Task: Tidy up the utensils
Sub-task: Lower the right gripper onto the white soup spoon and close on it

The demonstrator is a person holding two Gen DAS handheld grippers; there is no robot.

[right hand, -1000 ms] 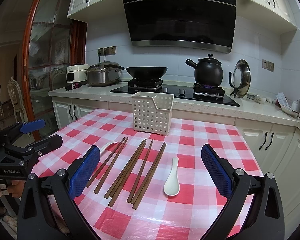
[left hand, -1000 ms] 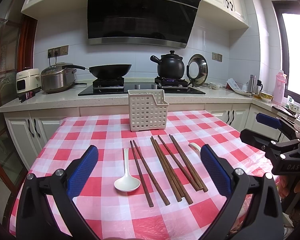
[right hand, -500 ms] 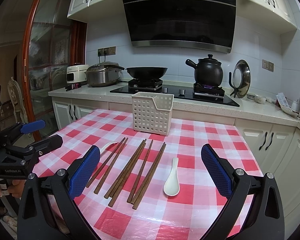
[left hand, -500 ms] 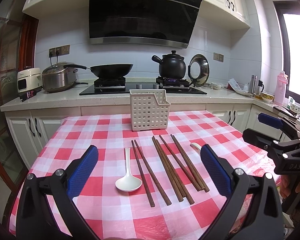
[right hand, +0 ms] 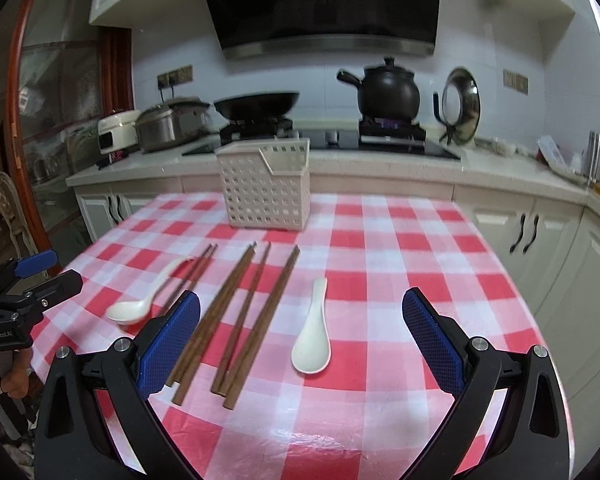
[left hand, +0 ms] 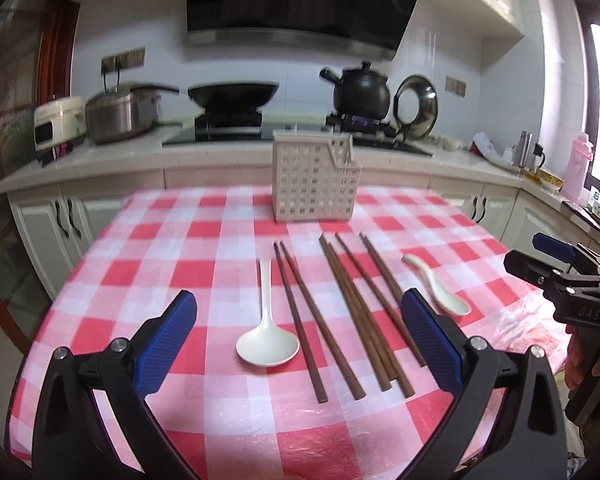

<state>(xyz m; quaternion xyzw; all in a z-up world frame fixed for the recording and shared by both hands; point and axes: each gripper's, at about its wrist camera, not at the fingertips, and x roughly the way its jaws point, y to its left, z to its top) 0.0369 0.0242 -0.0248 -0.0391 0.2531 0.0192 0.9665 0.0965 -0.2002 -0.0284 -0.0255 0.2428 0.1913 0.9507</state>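
Note:
A white perforated utensil basket (left hand: 314, 180) (right hand: 265, 186) stands upright at the far side of the red-checked table (left hand: 204, 276). In front of it lie several brown chopsticks (left hand: 356, 304) (right hand: 256, 308) and two white spoons. One spoon (left hand: 266, 320) (right hand: 142, 300) lies left of the chopsticks. The other spoon (left hand: 440, 290) (right hand: 312, 332) lies to their right. My left gripper (left hand: 298, 344) is open and empty, low above the near left spoon. My right gripper (right hand: 300, 344) is open and empty, above the right spoon.
Behind the table runs a counter (left hand: 100, 160) with a rice cooker (left hand: 120, 114), a wok (left hand: 234, 96), a black clay pot (left hand: 360, 90) and a pot lid on a stand (left hand: 416, 106). The table edge (right hand: 540, 320) drops off at the right toward white cabinets.
Both grippers have moved forward and lower toward the utensils, which now look larger. Both stay open. Nothing on the table has moved.

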